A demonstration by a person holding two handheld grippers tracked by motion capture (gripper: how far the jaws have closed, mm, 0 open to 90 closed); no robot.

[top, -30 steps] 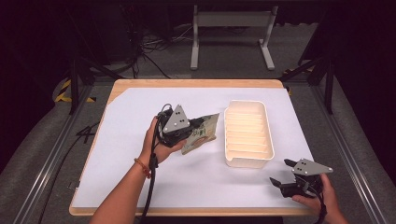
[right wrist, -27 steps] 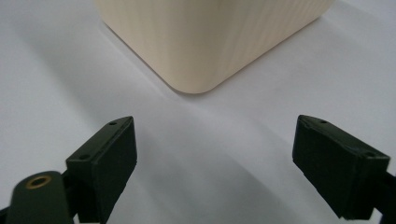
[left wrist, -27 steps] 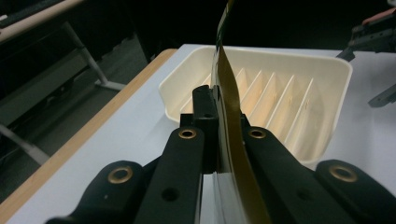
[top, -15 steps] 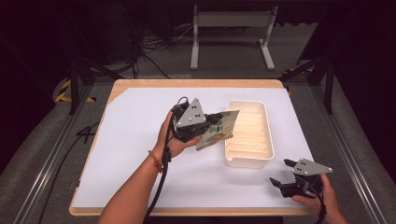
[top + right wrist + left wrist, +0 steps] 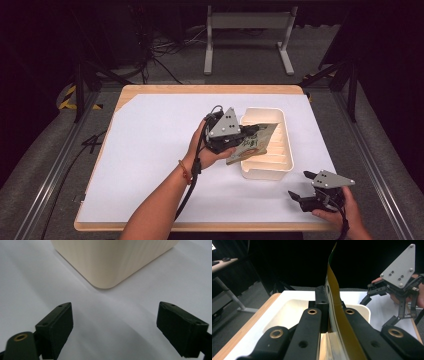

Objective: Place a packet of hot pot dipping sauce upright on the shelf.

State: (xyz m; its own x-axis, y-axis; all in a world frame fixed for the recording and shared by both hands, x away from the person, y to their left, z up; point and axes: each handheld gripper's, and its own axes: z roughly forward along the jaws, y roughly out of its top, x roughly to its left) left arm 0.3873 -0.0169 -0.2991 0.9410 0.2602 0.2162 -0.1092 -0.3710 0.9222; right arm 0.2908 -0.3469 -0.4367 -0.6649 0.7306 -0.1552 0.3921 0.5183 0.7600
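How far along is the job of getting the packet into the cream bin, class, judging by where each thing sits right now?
Done: the packet is picked up, pinched in the left gripper.
In hand: it hangs over the near left rim of the cream bin, not yet released.
Left: lowering it in and letting go. The right gripper rests open on the white sheet, holding nothing.

- No word, number or brand is coming through clearly anywhere.
- The flat packet [image 5: 252, 142] is showing dark printed marks on its face in the high view, but they are blurring too much to read.
- The left gripper view is catching the packet edge-on, with no print showing.
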